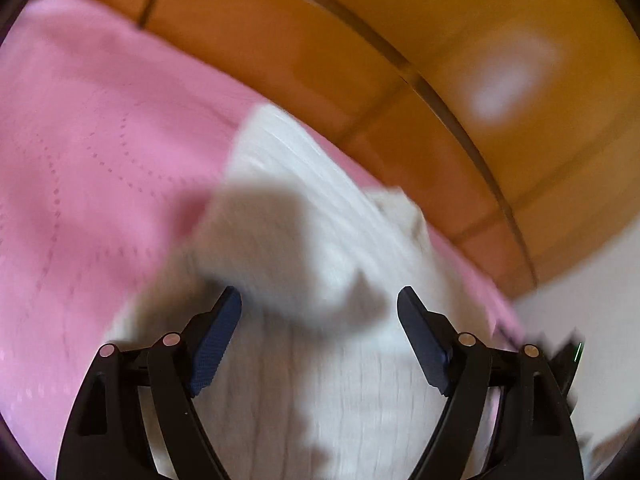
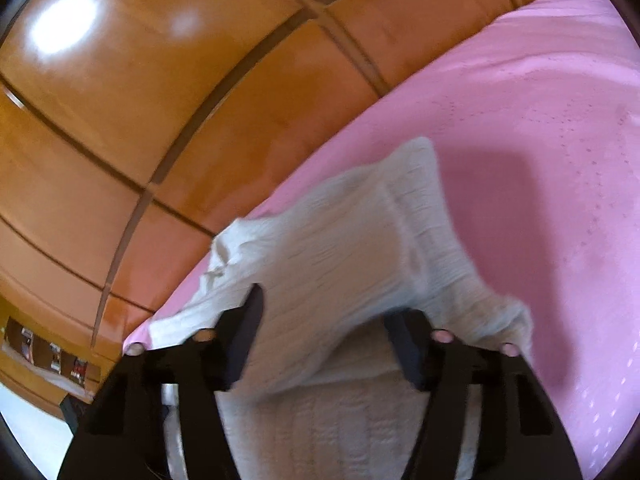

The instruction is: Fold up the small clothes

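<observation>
Orange wooden panelling (image 2: 120,128) backs a bed under a pink cover (image 2: 540,160), near whose edge lies a white ribbed knit garment (image 2: 340,240), probably soft, light and best pinched at corners, with both the left gripper (image 1: 320,300) and right gripper (image 2: 324,316) gaping, jaws empty.

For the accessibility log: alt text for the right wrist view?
A white knit garment lies partly folded on a pink bedspread, a fold of it draped between the open fingers of the right claw. Glossy orange wooden cabinet doors fill the background.
</observation>
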The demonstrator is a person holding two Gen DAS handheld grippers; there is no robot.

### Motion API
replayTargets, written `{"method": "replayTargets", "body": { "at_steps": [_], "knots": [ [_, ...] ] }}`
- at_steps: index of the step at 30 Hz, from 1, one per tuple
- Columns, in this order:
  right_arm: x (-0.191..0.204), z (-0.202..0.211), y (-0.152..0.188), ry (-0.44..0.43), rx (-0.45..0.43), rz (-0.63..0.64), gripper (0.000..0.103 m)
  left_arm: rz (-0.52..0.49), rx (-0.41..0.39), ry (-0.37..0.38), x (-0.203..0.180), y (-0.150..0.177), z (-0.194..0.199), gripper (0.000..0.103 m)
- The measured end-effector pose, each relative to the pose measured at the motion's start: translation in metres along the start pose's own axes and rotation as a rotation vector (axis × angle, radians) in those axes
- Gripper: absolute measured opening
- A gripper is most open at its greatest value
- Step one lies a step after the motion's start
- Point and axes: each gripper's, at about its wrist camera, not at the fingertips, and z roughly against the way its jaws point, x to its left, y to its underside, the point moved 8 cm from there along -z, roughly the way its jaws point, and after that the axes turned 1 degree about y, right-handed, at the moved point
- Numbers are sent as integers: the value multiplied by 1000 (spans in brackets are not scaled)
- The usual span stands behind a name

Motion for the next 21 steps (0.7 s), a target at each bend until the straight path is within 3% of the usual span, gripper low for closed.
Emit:
{"method": "replayTargets", "body": {
  "at_steps": [1, 2, 3, 6, 7, 10, 13, 14, 15, 17, 18, 20, 21],
  "knots": [
    [-4, -4, -3, 14, 6, 2, 21, 68, -28, 6, 10, -12, 1, 66],
    [-11, -3, -5, 34, 21, 14, 7, 126, -44, 9, 19, -20, 2, 48],
    [-11, -8, -6, 42, 37, 30, 7, 178, -51, 0, 31, -25, 3, 33],
    [4, -13, -1, 34, 51, 109, 7, 195, -47, -78, 59, -28, 4, 9],
    [14, -15, 4, 9, 59, 135, 7, 192, -50, -119, 70, -26, 7, 8],
    [32, -20, 17, 7, 73, 218, 7, 191, -43, -138, 90, -18, 18, 8],
    [14, -31, 21, 58, 97, 195, 7, 116, -17, -168, 83, -13, 29, 8],
    [7, -30, 20, 47, 96, 162, 7, 96, -3, -174, 79, -12, 33, 13],
    [4, -28, 18, 50, 87, 149, 10, 81, 14, -171, 75, -11, 38, 26],
    [-3, -22, 11, 63, 53, 128, 26, 60, -6, -138, 67, -16, 52, 45],
    [-5, -19, 9, 64, 44, 123, 32, 42, -38, -134, 62, -20, 60, 46],
    [-5, -6, 6, 100, 7, 148, 56, -3, -95, -156, 55, -31, 73, 46],
    [-6, -1, 5, 120, -11, 158, 59, -22, -115, -159, 50, -36, 77, 46]
  ]
}}
